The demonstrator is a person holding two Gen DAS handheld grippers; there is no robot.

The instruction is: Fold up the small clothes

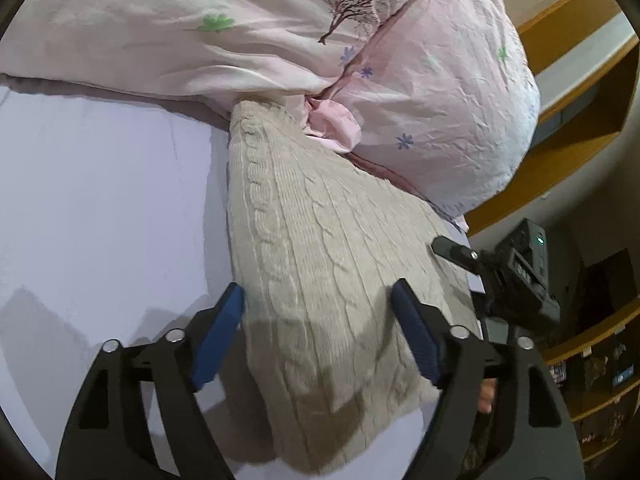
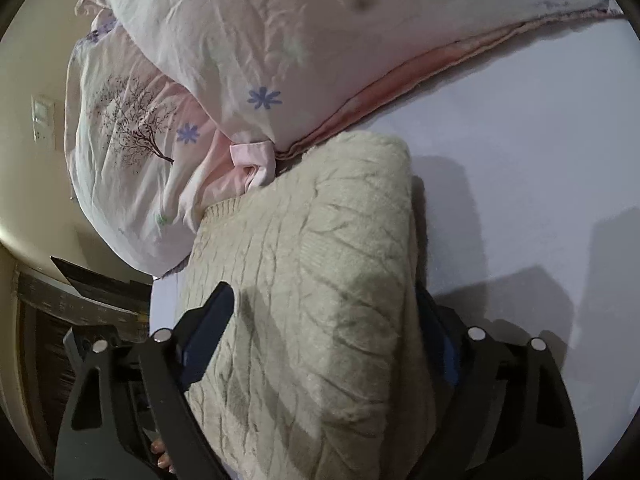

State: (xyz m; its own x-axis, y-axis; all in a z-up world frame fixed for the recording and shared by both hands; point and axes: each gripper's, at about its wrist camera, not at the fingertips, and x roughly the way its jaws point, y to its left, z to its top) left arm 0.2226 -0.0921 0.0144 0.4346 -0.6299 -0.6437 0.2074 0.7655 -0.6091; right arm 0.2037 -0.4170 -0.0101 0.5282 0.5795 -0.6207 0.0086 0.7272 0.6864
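A beige cable-knit sweater (image 1: 320, 264) lies folded on the pale lilac bed sheet (image 1: 100, 200). Its far end touches the pink bedding. My left gripper (image 1: 318, 300) is open just above the sweater's near part, one blue finger at its left edge, the other over its right side. In the right wrist view the same sweater (image 2: 320, 280) fills the space between the wide-apart fingers of my right gripper (image 2: 324, 304). The right finger is partly hidden behind the sweater's edge. The right gripper's tip (image 1: 452, 250) also shows at the sweater's right edge in the left wrist view.
A pink floral duvet (image 1: 240, 32) and pillow (image 1: 440, 100) are heaped behind the sweater. Wooden shelves (image 1: 580, 80) stand beyond the bed's right edge. In the right wrist view the bed edge, a dark wooden floor (image 2: 60, 308) and a wall lie to the left.
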